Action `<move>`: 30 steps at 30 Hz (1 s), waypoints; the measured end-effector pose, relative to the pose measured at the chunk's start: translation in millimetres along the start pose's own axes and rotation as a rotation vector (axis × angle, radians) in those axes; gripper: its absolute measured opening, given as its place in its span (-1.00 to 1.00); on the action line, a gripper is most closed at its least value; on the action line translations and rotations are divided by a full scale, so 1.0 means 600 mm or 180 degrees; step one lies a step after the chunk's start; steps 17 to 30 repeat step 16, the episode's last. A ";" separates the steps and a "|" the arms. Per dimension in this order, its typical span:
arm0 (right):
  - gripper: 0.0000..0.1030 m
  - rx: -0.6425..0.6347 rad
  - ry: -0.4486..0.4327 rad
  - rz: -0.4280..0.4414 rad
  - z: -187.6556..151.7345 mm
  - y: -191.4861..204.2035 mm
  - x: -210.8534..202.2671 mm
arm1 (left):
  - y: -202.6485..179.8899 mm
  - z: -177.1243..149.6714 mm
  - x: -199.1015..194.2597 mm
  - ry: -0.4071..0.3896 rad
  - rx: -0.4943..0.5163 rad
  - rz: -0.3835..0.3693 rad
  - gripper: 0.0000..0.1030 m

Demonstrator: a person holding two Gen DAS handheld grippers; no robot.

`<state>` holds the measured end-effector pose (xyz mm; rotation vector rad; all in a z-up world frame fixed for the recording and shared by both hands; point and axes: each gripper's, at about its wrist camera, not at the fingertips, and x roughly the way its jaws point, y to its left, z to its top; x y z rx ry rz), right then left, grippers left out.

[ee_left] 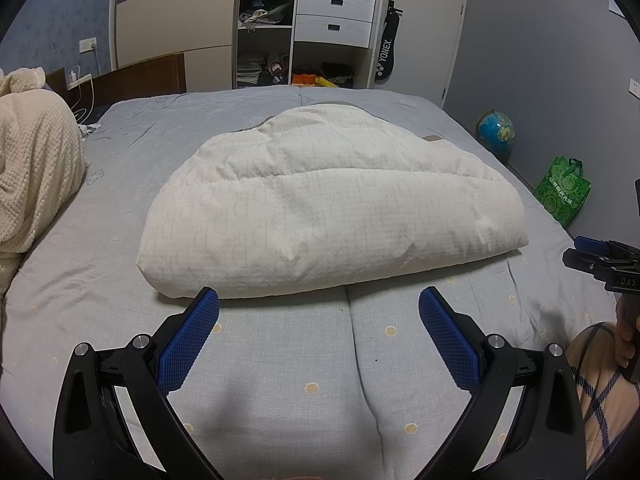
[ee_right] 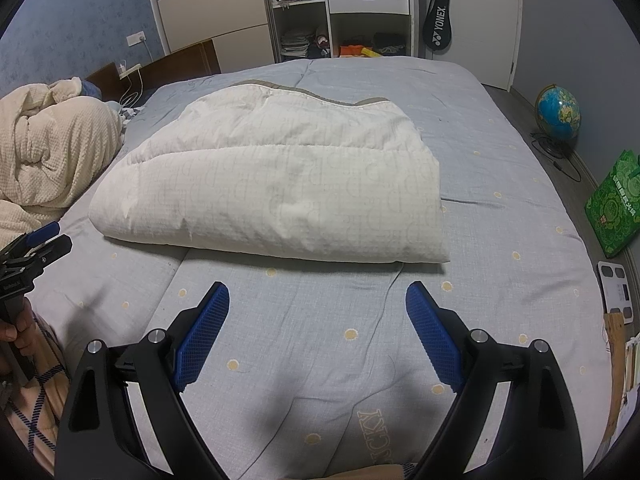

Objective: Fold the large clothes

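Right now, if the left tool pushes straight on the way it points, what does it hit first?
Probably the sheet, just short of the folded quilt. The left tool is open, tilted down, with nothing between its fingers. Depth is hard to judge; a shallower line would meet the quilt's near edge.

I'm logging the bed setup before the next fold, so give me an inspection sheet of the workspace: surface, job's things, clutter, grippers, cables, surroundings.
Surface: grey bedspread with yellow dots, lightly creased.
Job's things: white padded garment lies folded into a thick bundle mid-bed, its fold edge toward the grippers.
Clutter: cream knitted blanket heaped on the bed's left side.
Grippers: left gripper and right gripper both open, empty, short of the bundle.
Cables: white charger cable by the headboard; black cord on the floor by the globe.
Surroundings: globe, green bag, open wardrobe, racket bag.
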<state>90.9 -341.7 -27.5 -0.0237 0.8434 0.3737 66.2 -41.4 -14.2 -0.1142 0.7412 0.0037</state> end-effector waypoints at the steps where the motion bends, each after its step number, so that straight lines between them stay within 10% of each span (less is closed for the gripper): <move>1: 0.67 0.0000 -0.0001 0.0000 0.000 0.000 0.000 | 0.000 0.000 0.000 -0.0005 0.0002 -0.0008 0.87; 30: 0.67 0.0000 0.0002 -0.0002 0.000 0.000 0.000 | 0.004 -0.001 0.002 -0.0003 -0.0020 0.0025 0.87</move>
